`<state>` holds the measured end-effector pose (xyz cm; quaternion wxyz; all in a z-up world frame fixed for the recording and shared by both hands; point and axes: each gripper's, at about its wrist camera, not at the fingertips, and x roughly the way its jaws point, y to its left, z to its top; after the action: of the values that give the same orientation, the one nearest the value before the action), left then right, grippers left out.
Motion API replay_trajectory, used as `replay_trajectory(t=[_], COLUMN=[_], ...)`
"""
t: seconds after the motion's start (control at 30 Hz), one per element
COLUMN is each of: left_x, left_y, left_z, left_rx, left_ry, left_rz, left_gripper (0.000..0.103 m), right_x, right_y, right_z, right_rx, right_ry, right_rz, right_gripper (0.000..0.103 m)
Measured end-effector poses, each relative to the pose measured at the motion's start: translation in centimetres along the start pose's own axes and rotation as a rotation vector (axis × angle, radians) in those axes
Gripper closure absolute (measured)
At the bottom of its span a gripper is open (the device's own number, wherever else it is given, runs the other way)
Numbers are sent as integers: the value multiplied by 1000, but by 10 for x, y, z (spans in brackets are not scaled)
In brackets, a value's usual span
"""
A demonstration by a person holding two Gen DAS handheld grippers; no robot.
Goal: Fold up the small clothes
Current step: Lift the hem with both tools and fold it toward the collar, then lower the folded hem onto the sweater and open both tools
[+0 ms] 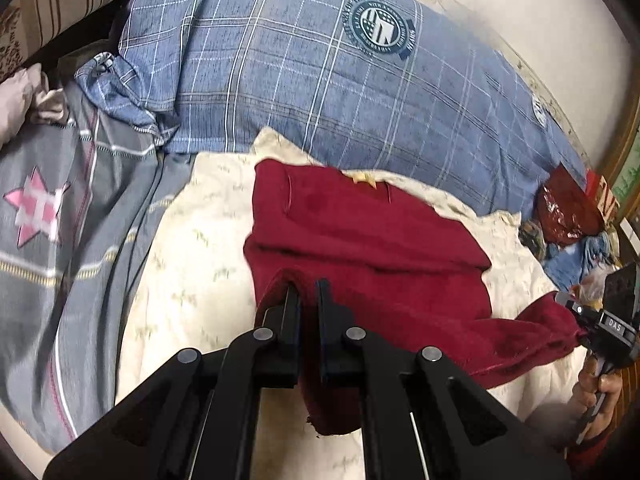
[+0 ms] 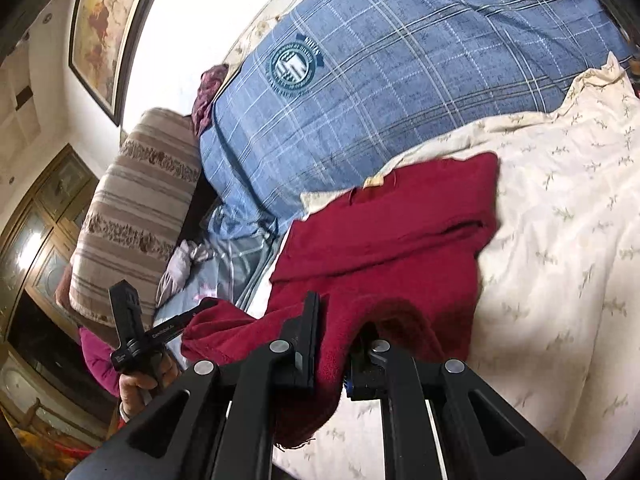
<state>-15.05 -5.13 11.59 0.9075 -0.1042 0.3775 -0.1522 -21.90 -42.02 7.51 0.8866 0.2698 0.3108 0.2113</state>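
A dark red fleece garment point(image 1: 360, 232) lies partly folded on a cream quilt point(image 1: 192, 260), its near edge lifted off the bed. My left gripper point(image 1: 308, 286) is shut on one near corner of the cloth, which bunches between the fingers and hangs below them. At the right edge of the left wrist view my right gripper point(image 1: 572, 312) pinches the other corner. In the right wrist view the garment point(image 2: 400, 220) drapes over my right gripper point(image 2: 340, 316), which is shut on it; the cloth hides one finger. The left gripper point(image 2: 204, 306) clamps the far corner there.
A big blue plaid pillow point(image 1: 300, 80) lies behind the garment. Grey bedding with a pink star point(image 1: 48, 208) is to the left, a red plastic bag point(image 1: 568, 212) and clutter to the right. A striped cushion point(image 2: 132, 208) and a framed picture point(image 2: 104, 20) stand at the bedside.
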Motion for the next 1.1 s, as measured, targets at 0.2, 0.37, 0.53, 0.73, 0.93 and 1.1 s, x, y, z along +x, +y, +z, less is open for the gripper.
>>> replay_trajectory(t=[0.2,0.37,0.53,0.73,0.93,1.1], left_x=[23,49,80,127,164,174], left_y=[-4,-4,-3,13,30,32], left_z=[32,57,78,94,98,104], left_rx=[-3,-24,-23,-53,-88,-85], left_ry=[-35,-43,-40,5,51,43], left_rz=[33,58,86,106,92,75], left_gripper=[99,99,99,99,99,98], right_x=[19,43,75,119,165,179], right_y=[-15,-23,-32,-62,-98,-119], right_z=[36,68,97,123,132,140], right_rx=[6,-3,-25,25,71,149], right_ry=[-22,-20,2,42,105,78], right_rz=[-56,-90,-142,-184,-256,-223], right_gripper=[95,95,95,95,95,93])
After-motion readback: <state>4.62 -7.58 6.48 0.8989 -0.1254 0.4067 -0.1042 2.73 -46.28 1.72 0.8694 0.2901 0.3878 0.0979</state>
